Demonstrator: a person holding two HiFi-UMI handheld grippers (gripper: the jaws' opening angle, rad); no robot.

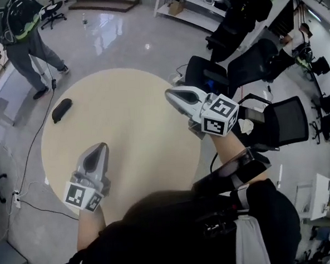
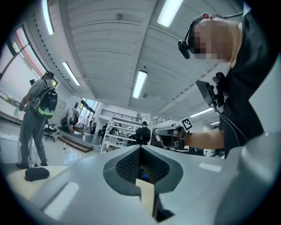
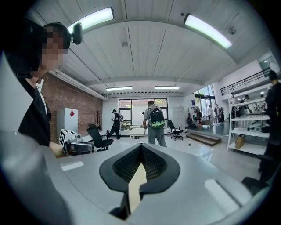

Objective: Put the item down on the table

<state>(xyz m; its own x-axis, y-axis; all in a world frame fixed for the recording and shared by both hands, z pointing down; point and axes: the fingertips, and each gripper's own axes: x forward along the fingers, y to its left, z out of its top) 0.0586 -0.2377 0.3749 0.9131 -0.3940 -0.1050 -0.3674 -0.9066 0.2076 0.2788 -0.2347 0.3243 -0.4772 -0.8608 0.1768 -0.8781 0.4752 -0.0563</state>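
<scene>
The left gripper (image 1: 102, 146) is seen with its jaws pressed together and nothing between them. It is held above the near-left part of the round beige table (image 1: 134, 91). The right gripper (image 1: 170, 94) is likewise closed and empty, held over the table's right side. Both are pointed away from the wearer, roughly level. The item (image 1: 61, 110), dark, oblong and pouch-like, is laid flat on the tabletop near its far-left edge, well apart from both grippers and touched by neither. A black cable (image 1: 34, 136) is run across the glossy floor left of the table. A person with a black-and-green backpack (image 1: 19, 26) is seen beyond the table at far left. Black office chairs (image 1: 276, 122) are grouped at right, and white shelving (image 1: 193, 7) is seen at the back.
</scene>
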